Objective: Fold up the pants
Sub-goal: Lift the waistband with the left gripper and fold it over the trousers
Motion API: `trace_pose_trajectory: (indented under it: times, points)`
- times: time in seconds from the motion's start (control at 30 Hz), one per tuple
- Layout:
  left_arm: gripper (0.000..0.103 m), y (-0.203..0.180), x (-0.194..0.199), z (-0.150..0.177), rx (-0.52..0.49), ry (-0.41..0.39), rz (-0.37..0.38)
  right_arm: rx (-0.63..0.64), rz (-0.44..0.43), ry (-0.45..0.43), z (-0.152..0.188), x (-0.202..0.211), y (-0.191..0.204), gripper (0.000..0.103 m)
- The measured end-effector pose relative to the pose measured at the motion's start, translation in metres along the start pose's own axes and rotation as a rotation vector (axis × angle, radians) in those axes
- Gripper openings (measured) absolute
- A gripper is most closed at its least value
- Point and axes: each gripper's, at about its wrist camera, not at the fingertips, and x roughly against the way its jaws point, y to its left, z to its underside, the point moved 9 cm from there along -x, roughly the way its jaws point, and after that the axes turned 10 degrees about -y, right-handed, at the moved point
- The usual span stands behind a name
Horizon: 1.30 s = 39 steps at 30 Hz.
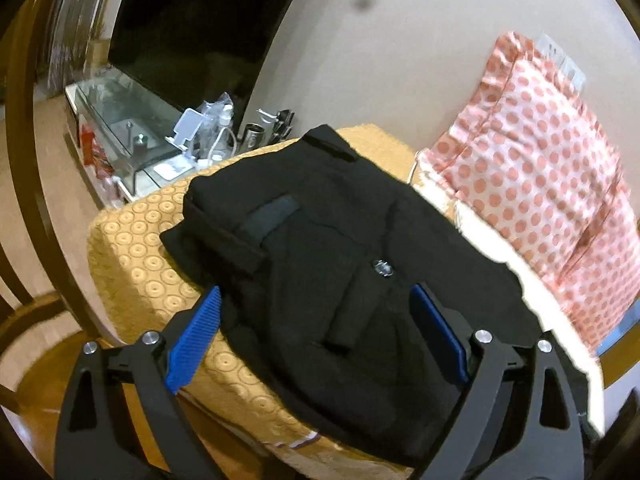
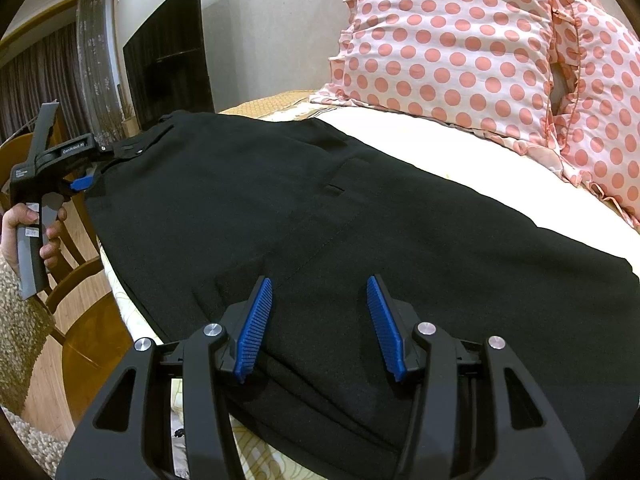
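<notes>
Pants (image 2: pixel 304 216) beside left gripper (image 2: pixel 82 184) marked "GenRobot AI"

We see a bed (image 1: pixel 132 264) covered by a golden spread patterned with circles, and a white sheet (image 2: pixel 460 148) lying over its right part. On it lie black pants (image 2: pixel 304 216), spread flat across the middle, waistband at the far left. Behind them, at the far right, 2 pink polka-dot pillows (image 2: pixel 460 40) rest on the sheet, touching each other.
</notes>
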Motion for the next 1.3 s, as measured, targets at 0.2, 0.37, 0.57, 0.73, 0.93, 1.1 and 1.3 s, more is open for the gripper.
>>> trace_pose_trajectory:
  times: [0.2, 0.37, 0.57, 0.73, 0.93, 1.1, 1.3]
  points:
    - [0.061, 0.015, 0.003, -0.005, 0.125, -0.009, 0.030, 0.001, 0.000, -0.001, 0.000, 0.000, 0.000, 0.052]
    - [0.057, 0.024, 0.008, -0.004, 0.204, -0.005, 0.057, 0.000, 0.003, -0.002, -0.001, -0.001, 0.000, 0.052]
    - [0.032, 0.032, 0.000, -0.009, 0.242, 0.009, 0.036, 0.002, 0.002, -0.002, -0.001, 0.000, 0.000, 0.052]
    - [0.014, 0.039, 0.001, -0.008, 0.262, 0.009, 0.033, 0.003, -0.001, -0.001, 0.000, 0.000, 0.000, 0.052]
    - [0.009, 0.004, 0.018, -0.028, 0.088, -0.060, -0.002, -0.011, -0.004, -0.014, -0.003, 0.005, -0.003, 0.068]
    - [0.008, -0.072, 0.045, -0.053, -0.109, -0.121, 0.078, -0.028, -0.003, -0.063, -0.007, 0.026, -0.013, 0.076]
    - [0.008, -0.196, 0.064, -0.038, -0.333, -0.119, 0.255, -0.113, 0.057, -0.133, -0.012, 0.060, -0.051, 0.080]
